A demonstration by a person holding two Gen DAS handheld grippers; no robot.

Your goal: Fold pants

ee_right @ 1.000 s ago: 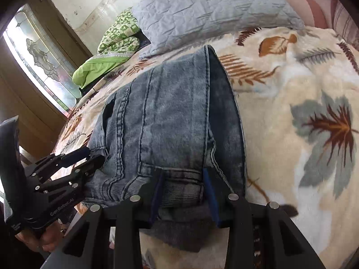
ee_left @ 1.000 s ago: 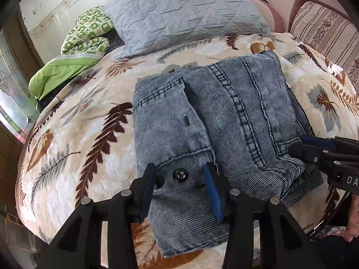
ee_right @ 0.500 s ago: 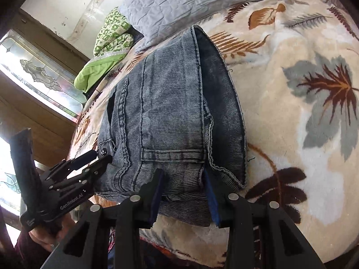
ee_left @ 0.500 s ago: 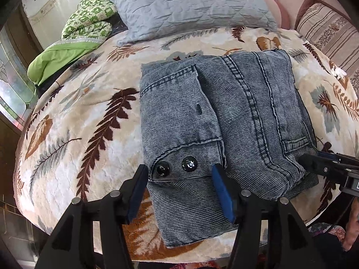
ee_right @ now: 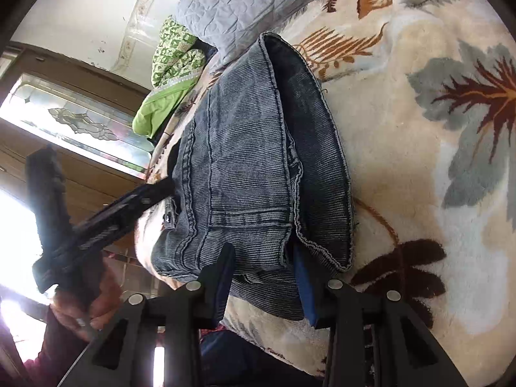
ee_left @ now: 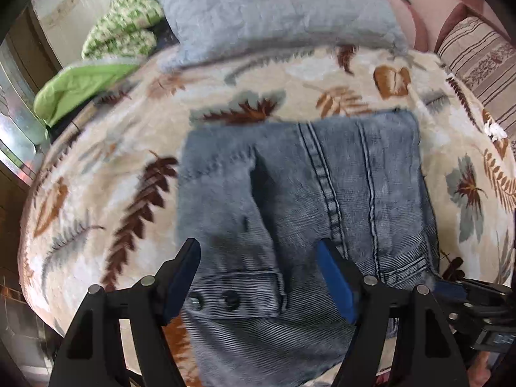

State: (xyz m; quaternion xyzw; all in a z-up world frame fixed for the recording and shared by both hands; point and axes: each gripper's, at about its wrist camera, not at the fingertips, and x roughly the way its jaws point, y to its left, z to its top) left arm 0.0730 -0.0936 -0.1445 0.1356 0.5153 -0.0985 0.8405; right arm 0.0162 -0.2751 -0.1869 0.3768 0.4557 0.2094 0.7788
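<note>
Left gripper [ee_left: 258, 277] opening, released pants [ee_left: 322, 193] | right gripper [ee_right: 262, 277] still clamped

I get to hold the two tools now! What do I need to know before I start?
Left tool: jaws opening, wide apart above the button end of the pants; not gripping anything.
Right tool: it looks closed on a bunched bit of denim at the near edge of the pants, beside the hem flap.
Pants: folded into a thick bundle on the leaf-print blanket, near the bed's front edge, with the grey pillow behind.
Done: the folds look made.
Left: probably let go with the right tool, tidy the loose near edge if needed, then pull both tools back.
</note>
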